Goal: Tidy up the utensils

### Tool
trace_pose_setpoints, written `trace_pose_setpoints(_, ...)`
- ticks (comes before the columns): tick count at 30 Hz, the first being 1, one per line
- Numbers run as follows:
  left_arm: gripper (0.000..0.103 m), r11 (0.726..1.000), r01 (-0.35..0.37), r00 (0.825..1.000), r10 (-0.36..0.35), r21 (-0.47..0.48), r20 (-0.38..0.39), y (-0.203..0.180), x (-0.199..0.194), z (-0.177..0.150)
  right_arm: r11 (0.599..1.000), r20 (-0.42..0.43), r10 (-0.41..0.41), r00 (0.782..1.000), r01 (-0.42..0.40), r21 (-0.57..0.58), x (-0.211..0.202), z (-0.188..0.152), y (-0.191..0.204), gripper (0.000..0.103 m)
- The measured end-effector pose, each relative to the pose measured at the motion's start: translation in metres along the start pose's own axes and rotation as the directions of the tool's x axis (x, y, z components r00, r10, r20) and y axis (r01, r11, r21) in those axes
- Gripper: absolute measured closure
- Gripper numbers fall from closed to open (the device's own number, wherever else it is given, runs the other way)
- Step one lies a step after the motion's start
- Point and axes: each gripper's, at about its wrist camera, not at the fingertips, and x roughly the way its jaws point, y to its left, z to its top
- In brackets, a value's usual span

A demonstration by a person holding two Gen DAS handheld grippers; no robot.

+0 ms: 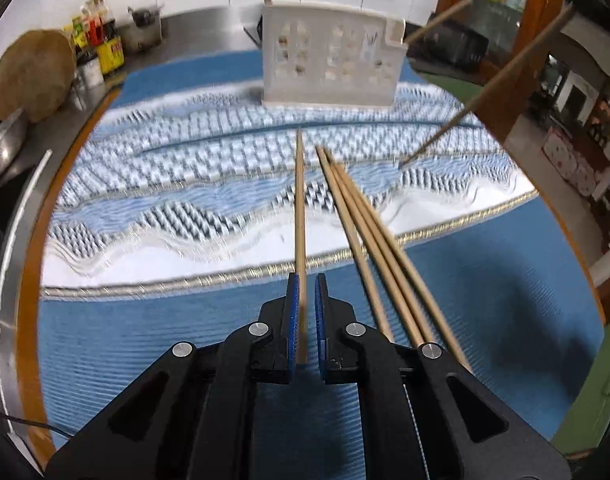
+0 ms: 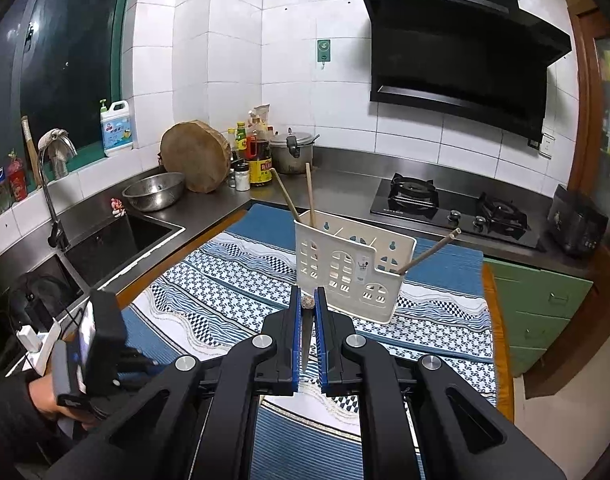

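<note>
1. Left wrist view: our left gripper (image 1: 307,284) clamps one chopstick (image 1: 300,200); three loose chopsticks (image 1: 361,220) lie just right, on the mat (image 1: 145,208).
2. Our right gripper (image 2: 307,298) pinches a dark chopstick (image 2: 307,332) near the white holder (image 2: 345,264), farther along the mat.

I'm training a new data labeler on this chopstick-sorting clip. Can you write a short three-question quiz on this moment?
1. True or false: the left gripper has a light wooden chopstick between its pads.
2. How many loose chopsticks lie bunched on the mat, right of the left gripper, in the left wrist view?
3. What does the right gripper hold? A) a spoon B) a dark chopstick C) nothing

Key
1. True.
2. Three.
3. B. It is held in front of the white utensil holder, which already has chopsticks standing in it.
</note>
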Motion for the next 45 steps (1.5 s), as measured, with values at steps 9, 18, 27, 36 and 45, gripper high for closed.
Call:
trace_pose_setpoints(9, 0.094, 1.0, -0.018, 0.998, 0.017, -0.015, -0.057, 0.006, 0.02, -0.016, 1.0, -0.005, -0.004, 1.0, 0.004, 0.001, 0.003, 0.0, 0.002, 0.096)
trace_pose_setpoints(18, 0.094, 1.0, -0.018, 0.998, 0.017, -0.023, -0.062, 0.008, 0.022, -0.019, 1.0, -0.01, 0.004, 1.0, -0.004, 0.001, 0.008, 0.0, 0.0, 0.096)
trace_pose_setpoints(27, 0.098, 0.998, -0.057, 0.997, 0.056, -0.015, -0.052, 0.001, 0.021, -0.017, 1.0, -0.011, 0.01, 1.0, -0.01, 0.001, 0.008, -0.001, 0.001, 0.096)
trace_pose_setpoints(36, 0.098, 0.998, 0.023, 0.996, -0.018, -0.065, 0.086, 0.004, -0.018, 0.003, 1.0, 0.008, 0.003, 1.0, -0.003, 0.002, 0.002, 0.004, -0.002, 0.096)
trace_pose_setpoints(45, 0.098, 0.996, 0.06, 0.975, -0.046, -0.058, 0.218, 0.0, -0.044, 0.037, 1.0, 0.034, 0.0, 0.999, 0.0, -0.005, -0.004, 0.015, 0.0, 0.096)
